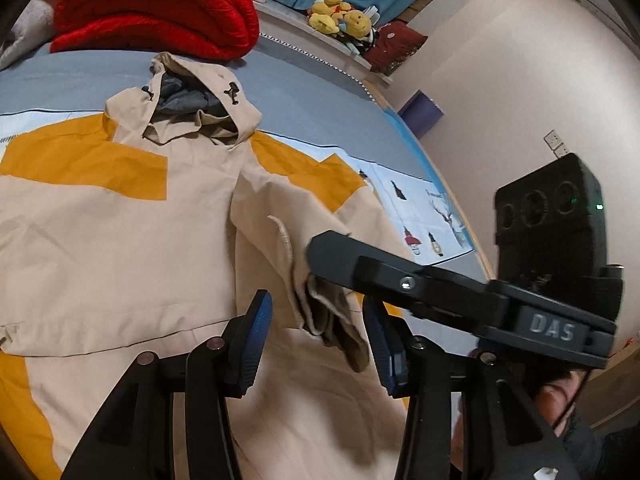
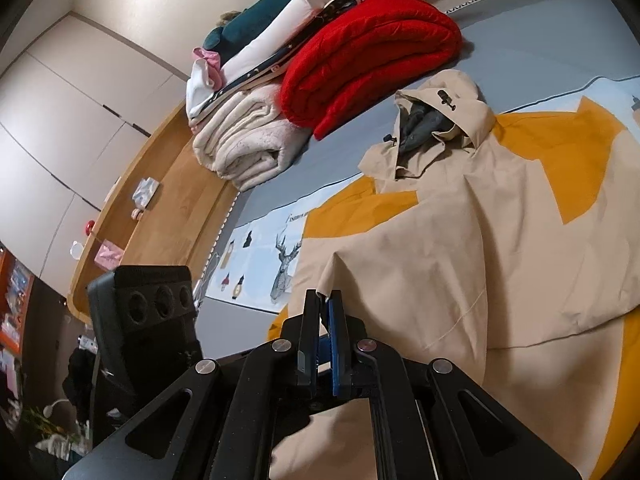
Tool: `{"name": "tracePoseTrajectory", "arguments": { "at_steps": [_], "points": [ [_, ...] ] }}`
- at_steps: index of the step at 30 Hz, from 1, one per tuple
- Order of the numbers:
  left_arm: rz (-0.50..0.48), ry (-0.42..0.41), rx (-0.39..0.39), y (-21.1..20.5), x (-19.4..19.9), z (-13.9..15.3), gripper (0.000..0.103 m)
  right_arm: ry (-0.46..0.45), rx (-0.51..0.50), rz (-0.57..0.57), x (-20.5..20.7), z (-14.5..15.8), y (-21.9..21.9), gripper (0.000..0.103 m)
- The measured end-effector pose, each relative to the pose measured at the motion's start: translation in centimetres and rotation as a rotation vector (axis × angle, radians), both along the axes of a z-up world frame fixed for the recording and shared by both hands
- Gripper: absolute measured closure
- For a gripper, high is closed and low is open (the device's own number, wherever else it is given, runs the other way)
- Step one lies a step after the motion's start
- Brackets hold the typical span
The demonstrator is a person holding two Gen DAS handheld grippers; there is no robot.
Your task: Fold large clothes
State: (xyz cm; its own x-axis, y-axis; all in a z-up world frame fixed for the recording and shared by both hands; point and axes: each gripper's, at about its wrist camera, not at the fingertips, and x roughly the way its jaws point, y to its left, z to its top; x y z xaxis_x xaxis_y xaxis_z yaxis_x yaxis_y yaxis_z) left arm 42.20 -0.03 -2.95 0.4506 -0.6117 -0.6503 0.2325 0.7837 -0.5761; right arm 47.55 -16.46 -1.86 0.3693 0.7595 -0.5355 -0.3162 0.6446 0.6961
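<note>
Lying spread across the bed (image 1: pixel 312 92), hood toward the headboard end, the beige hooded jacket (image 1: pixel 120 232) with mustard-yellow panels covers most of the grey sheet and its strip of printed cartoon figures. Its hood (image 2: pixel 440 120) shows a grey lining and dark toggle fasteners.

The right gripper (image 2: pixel 325 300) is clamped shut on a fold of the beige fabric, which rises in a small peak to its blue-padded fingertips and lifts off the bed there. In the left wrist view the same tool reaches in from the right as a dark arm (image 1: pixel 420 284) whose tip sits over the bunched sleeve cuff (image 1: pixel 332 320).

The left gripper (image 1: pixel 320 332) stands parted, its two blue pads on either side of that crumpled cuff; whether the pads touch the cloth cannot be told, but they do not pinch it.

Beyond the hood, a folded red blanket (image 2: pixel 372 52) rests on the sheet, beside a rolled cream blanket (image 2: pixel 248 140) and a stack of folded clothes (image 2: pixel 280 28). Yellow plush toys (image 1: pixel 340 16) sit on the ledge behind the bed. A wooden shelf (image 2: pixel 168 216) beside the bed holds small items.
</note>
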Motion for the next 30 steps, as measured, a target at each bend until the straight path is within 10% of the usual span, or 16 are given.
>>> {"name": "tracePoseTrajectory", "arguments": {
  "at_steps": [3,9,14,19,30],
  "points": [
    [0.000,0.011,0.056,0.1,0.1,-0.5,0.097,-0.010,0.009,0.006,0.0,0.1,-0.1,0.098],
    [0.239,0.082,0.197,6.2,1.3,-1.6,0.099,-0.016,-0.081,-0.083,0.4,-0.5,-1.0,0.071],
    [0.553,0.182,0.364,14.9,1.4,-2.8,0.102,0.042,-0.200,-0.264,1.7,-2.2,-4.5,0.070],
    [0.756,0.232,0.266,20.8,0.3,-3.2,0.101,0.232,-0.367,-0.423,3.4,-6.2,-8.5,0.070],
    [0.784,0.483,0.102,22.8,1.3,-8.9,0.074,0.540,-0.418,-0.568,4.0,-12.3,-14.5,0.070]
  ]
}}
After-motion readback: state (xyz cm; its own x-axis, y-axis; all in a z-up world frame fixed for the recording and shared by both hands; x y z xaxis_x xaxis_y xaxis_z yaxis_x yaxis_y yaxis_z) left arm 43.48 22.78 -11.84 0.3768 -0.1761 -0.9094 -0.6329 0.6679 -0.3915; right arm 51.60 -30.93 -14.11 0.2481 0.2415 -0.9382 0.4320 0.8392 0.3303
